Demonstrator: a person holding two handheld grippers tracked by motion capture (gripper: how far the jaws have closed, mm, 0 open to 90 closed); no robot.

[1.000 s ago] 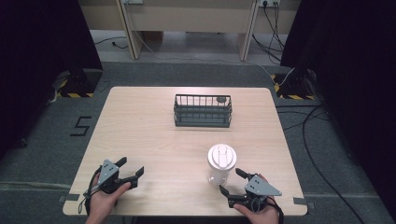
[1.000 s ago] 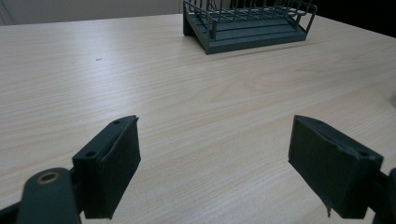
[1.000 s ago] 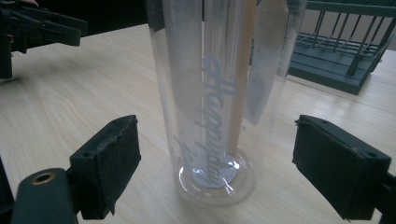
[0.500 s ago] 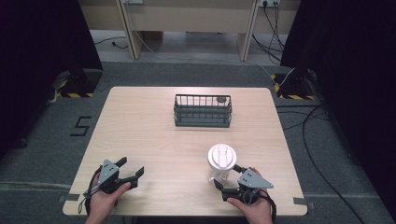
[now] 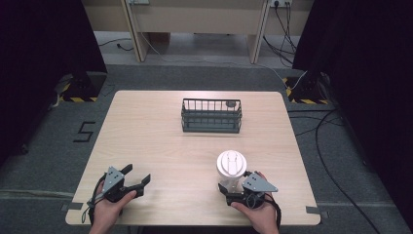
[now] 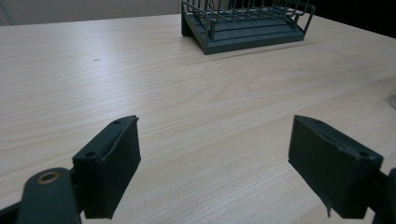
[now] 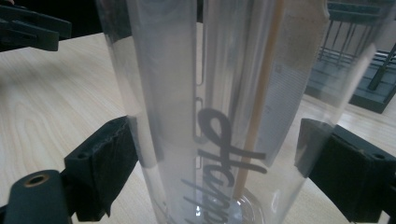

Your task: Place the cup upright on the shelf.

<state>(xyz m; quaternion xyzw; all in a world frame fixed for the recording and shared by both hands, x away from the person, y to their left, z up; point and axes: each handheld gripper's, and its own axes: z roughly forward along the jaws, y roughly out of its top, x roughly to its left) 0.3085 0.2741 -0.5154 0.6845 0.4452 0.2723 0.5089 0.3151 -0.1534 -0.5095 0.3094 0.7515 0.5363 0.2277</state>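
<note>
High view: a pale wooden table (image 5: 160,131) carries a dark wire rack (image 5: 211,116) near its far middle and a clear plastic cup (image 5: 231,170) with a white lid (image 5: 232,163) near its front edge, right of centre. The cup stands upright, well apart from the rack. The right gripper (image 5: 233,191), held in the person's right hand (image 5: 255,214), sits at the front edge with the cup's base between its fingers. The left gripper (image 5: 137,176), held in the left hand (image 5: 108,210), lies at the front left of the table, well apart from the cup, pointing toward the right.

Right gripper view: the cup (image 7: 233,107) stands between the two black fingers (image 7: 112,158). The left finger lies against the cup's wall; the right one is just beside the wall, and contact there cannot be judged. The fingers are spread about the cup and have not clamped it. Dark script lettering runs up the clear wall, and a thin pale straw stands inside. The rack (image 7: 359,70) appears behind the cup at the right.

Left gripper view: the fingers (image 6: 112,168) are spread wide apart over bare table (image 6: 140,79), holding nothing. The rack (image 6: 245,23) stands at the far side, above and right of centre.
</note>
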